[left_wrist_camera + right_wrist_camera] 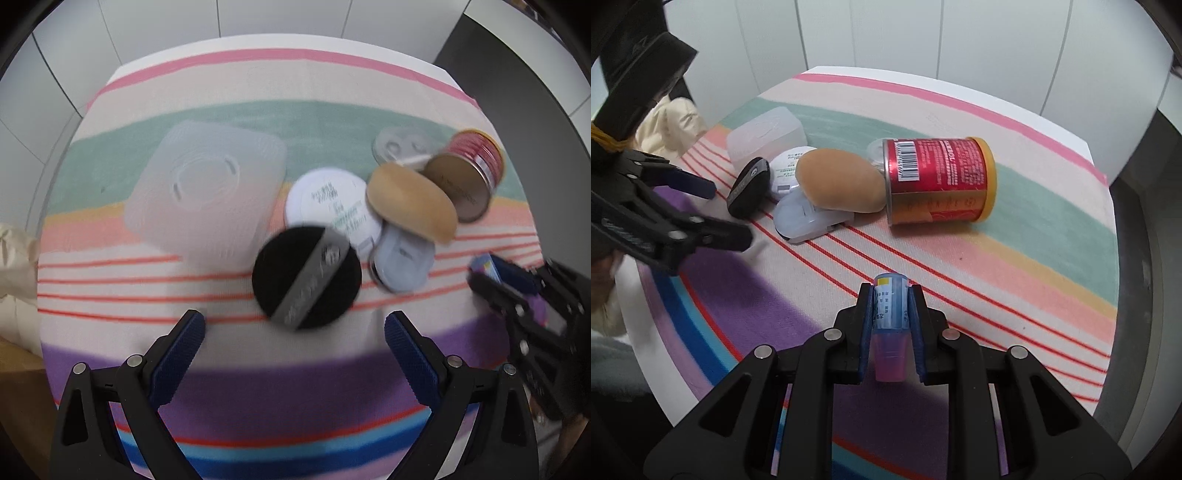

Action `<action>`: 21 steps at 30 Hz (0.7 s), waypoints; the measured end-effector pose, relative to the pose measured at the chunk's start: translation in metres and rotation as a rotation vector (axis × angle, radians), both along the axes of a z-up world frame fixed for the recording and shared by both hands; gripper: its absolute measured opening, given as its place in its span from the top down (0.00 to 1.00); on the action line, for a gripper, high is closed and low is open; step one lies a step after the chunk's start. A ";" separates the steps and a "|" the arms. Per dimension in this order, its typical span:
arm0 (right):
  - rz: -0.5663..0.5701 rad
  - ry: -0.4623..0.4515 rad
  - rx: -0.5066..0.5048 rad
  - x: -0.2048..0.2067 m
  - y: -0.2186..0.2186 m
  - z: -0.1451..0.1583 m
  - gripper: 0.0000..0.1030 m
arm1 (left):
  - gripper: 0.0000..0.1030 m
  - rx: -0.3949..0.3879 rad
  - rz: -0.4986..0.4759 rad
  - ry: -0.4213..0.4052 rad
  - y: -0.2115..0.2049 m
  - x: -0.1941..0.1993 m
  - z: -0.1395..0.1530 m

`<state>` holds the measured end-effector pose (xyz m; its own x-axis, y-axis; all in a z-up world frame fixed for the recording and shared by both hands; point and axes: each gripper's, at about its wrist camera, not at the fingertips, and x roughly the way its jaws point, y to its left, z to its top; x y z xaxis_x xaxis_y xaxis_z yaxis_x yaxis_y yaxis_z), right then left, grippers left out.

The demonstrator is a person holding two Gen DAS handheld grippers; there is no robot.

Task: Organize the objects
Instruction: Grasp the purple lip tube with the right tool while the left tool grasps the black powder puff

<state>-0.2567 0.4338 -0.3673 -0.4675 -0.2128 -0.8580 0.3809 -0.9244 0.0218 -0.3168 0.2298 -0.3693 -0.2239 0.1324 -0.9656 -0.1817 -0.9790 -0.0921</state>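
Note:
A pile of objects lies on the striped cloth (258, 369): a black round puff with a grey strap (306, 277), a white round tin (332, 203), a tan bread-shaped piece (412, 203), a pale blue case (404, 262), and a red can on its side (467, 173). My left gripper (293, 325) is open, just short of the black puff. My right gripper (890, 295) is shut on a small blue and pink tube (890, 325), held above the cloth. The pile also shows in the right wrist view: puff (750, 186), bread piece (838, 181), can (938, 181).
A translucent plastic box (207, 184) sits upside down left of the pile, also in the right wrist view (764, 133). A clear round lid (402, 146) lies behind the can. The table edge curves round the cloth; cream fabric (670, 125) lies off the left.

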 end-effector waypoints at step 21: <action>-0.209 -0.022 -0.051 0.005 0.011 0.044 0.81 | 0.49 -0.100 0.036 0.066 0.013 -0.001 0.034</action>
<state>-0.2522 0.4452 -0.3236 -0.4876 -0.1567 -0.8589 0.1797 -0.9807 0.0769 -0.3182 0.2424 -0.3356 -0.2904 0.0268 -0.9565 -0.1482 -0.9888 0.0173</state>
